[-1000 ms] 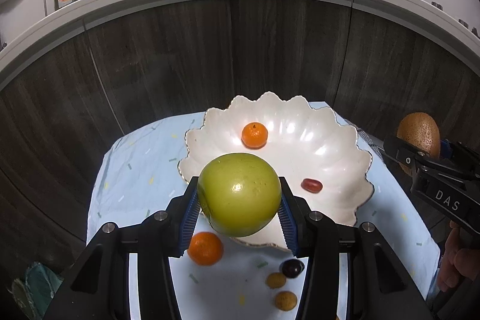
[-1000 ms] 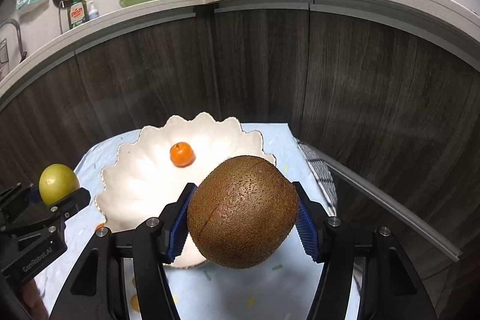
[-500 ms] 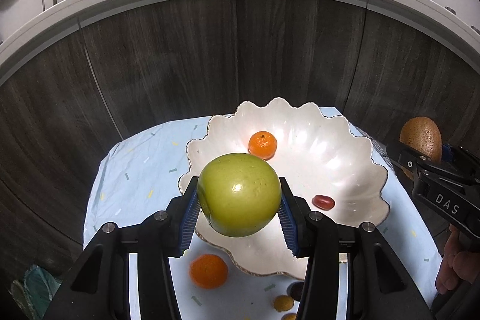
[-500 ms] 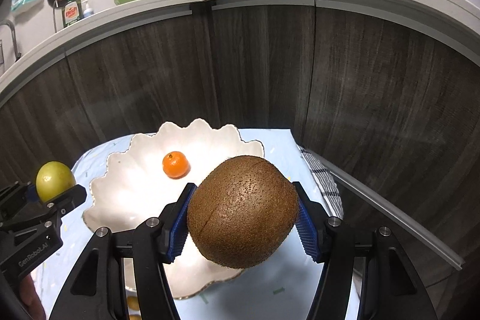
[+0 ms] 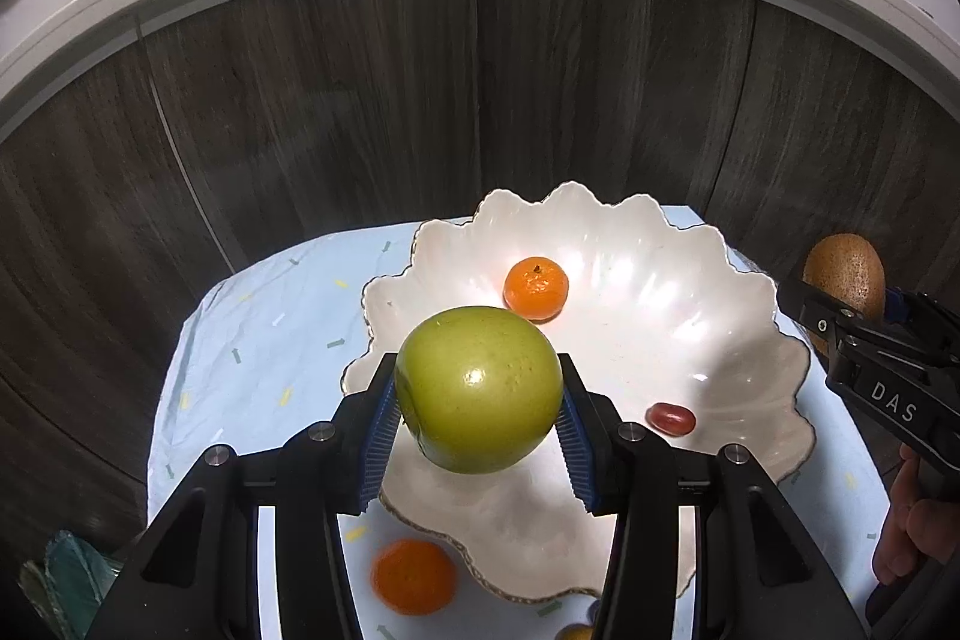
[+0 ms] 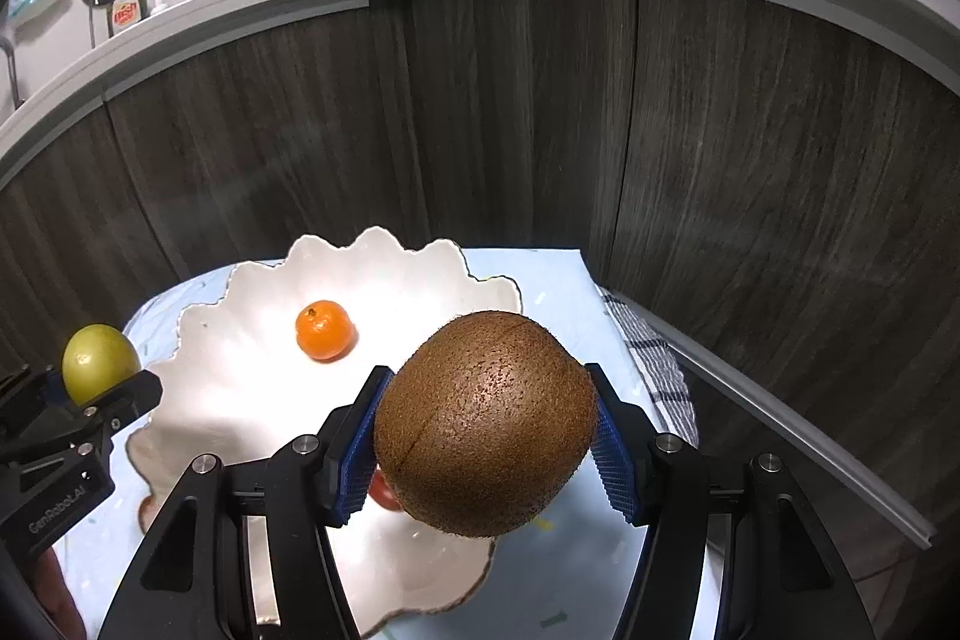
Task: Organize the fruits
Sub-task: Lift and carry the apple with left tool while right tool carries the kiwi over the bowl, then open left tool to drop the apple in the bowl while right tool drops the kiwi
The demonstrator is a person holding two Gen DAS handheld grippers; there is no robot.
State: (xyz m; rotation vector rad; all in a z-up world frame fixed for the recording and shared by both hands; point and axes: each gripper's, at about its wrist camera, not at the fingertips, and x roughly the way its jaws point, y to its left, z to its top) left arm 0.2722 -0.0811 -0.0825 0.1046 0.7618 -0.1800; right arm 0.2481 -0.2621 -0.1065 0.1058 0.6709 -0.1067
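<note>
My left gripper [image 5: 477, 415] is shut on a green apple [image 5: 480, 388] and holds it above the near left part of a white scalloped plate [image 5: 738, 340]. My right gripper [image 6: 483, 445] is shut on a brown kiwi [image 6: 486, 424] above the plate's right side [image 6: 240, 370]. In the plate lie a small orange [image 5: 536, 287] and a red date [image 5: 671, 418]. The orange [image 6: 324, 330] also shows in the right wrist view. Another orange [image 5: 413, 574] lies on the cloth by the plate's near rim.
The plate stands on a small table with a light blue cloth [image 5: 252, 352], close to dark wood cabinet fronts [image 5: 360, 100]. A checked towel [image 6: 654, 364] lies at the table's right edge. A dark fruit [image 5: 594, 610] peeks by the left gripper's finger.
Both grippers have moved forward over the plate with their fruits still held. The loose orange and small fruits on the cloth have slid toward the bottom of the left wrist view.
</note>
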